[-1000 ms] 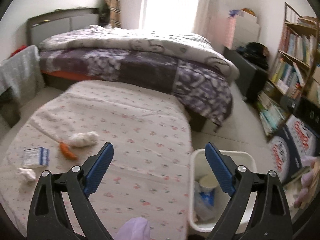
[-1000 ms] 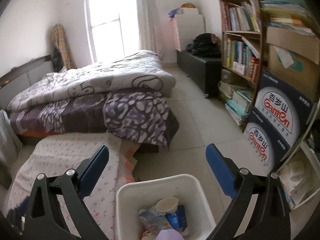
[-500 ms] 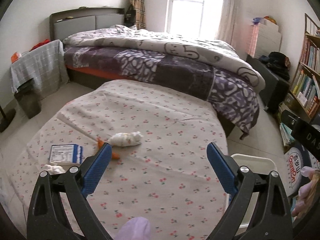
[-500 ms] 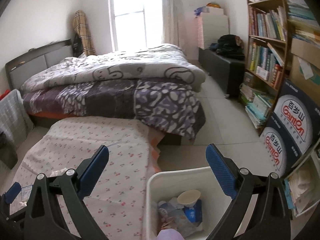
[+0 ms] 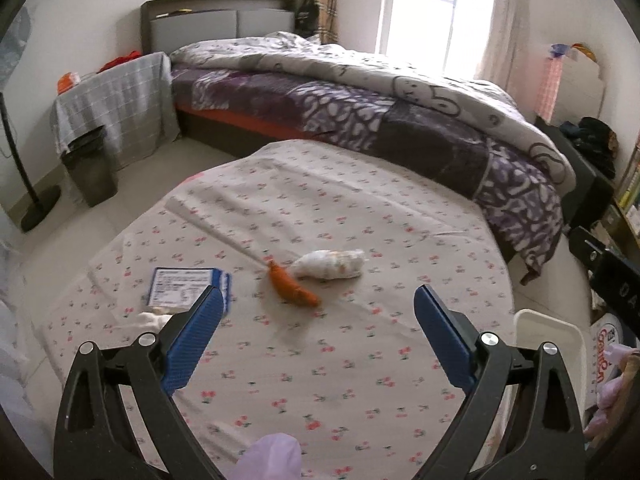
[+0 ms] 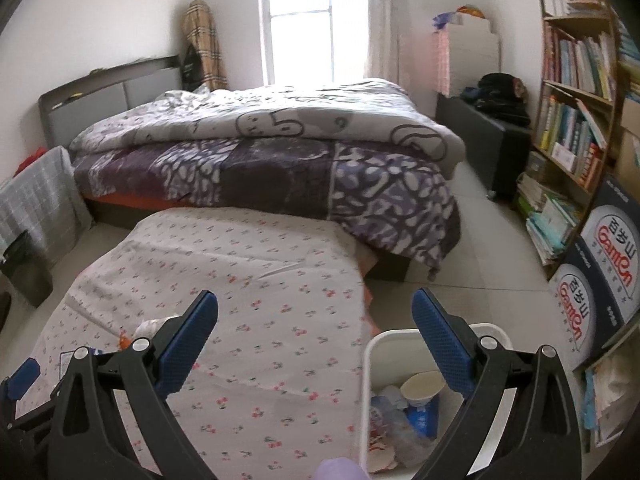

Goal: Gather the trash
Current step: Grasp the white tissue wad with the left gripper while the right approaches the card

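A cherry-print sheet (image 5: 320,216) covers the desk in a bedroom, with the bed (image 5: 360,92) just beyond it. Four bits of trash lie on the sheet: an orange scrap (image 5: 294,290), a white wad (image 5: 330,265) touching it, a blue-and-white box (image 5: 186,288) left of it, and a crumpled tissue (image 5: 154,319) at the near-left edge. One white bin (image 6: 400,396) stands on the floor, right of the desk. Left gripper (image 5: 316,340) and right gripper (image 6: 316,344) hover with jaws released, empty.

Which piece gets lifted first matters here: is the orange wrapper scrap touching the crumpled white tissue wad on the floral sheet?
Cannot tell. In the left wrist view the orange wrapper scrap and the white tissue wad nearly meet at its upper end, but blur hides any gap.
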The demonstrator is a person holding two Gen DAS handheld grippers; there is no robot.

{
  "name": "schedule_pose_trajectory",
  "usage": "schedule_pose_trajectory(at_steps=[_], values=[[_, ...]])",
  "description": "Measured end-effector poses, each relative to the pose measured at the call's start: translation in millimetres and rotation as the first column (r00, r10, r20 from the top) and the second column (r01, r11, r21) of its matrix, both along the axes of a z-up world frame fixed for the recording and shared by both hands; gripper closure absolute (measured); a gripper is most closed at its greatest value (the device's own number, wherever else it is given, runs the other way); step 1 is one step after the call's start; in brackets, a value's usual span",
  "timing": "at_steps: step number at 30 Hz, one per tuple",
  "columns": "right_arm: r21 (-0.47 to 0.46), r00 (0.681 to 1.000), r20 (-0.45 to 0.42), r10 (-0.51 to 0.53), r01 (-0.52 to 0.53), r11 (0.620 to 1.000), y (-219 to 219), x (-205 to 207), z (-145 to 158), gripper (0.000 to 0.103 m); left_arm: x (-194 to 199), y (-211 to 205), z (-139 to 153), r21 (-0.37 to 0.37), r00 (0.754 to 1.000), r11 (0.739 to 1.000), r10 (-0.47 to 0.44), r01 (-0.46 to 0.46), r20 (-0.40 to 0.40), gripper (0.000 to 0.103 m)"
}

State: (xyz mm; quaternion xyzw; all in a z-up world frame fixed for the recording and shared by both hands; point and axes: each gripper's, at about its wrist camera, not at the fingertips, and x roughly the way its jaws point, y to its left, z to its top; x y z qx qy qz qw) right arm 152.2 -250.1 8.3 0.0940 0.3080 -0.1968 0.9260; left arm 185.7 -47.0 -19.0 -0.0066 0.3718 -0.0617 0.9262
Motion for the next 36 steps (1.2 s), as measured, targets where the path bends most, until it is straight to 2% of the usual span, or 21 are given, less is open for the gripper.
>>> schedule_pose_trajectory(at_steps=[5,12,16,20,22,27,32,36], values=[[0.021,0.999,-0.018,0.041,-0.041,0.999,20,13,-6,0.008,7,24,-9,0.030,0.999,0.999,0.033,-0.032,-0.031,0.011],[0.055,0.991,-0.055,0.120,-0.117,0.992,50,30,-16,0.008,26,75,-23,0.065,0.987,0.995,0.080,-0.071,-0.142,0.011],[0.068,0.984,-0.075,0.165,-0.160,0.985,68,40,-22,0.008,46,114,-31,0.054,0.965,0.995,0.098,-0.088,-0.242,0.011],[0.082,0.971,-0.104,0.214,-0.206,0.975,86,50,-32,0.008,67,158,-41,-0.051,0.922,0.989,0.109,-0.138,-0.371,0.011],[0.095,0.964,-0.123,0.237,-0.226,0.969,94,55,-38,0.008,72,167,-48,-0.061,0.905,0.987,0.112,-0.149,-0.411,0.011],[0.098,0.952,-0.160,0.262,-0.248,0.964,107,65,-49,0.008,79,164,-74,-0.061,0.861,0.984,0.115,-0.166,-0.496,0.011],[0.121,0.936,-0.194,0.295,-0.275,0.954,113,74,-60,0.008,87,149,-92,0.074,0.863,0.994,0.108,-0.081,-0.494,0.011],[0.140,0.926,-0.219,0.307,-0.282,0.949,115,78,-67,0.008,93,156,-110,0.067,0.848,0.996,0.087,-0.061,-0.523,0.012]])
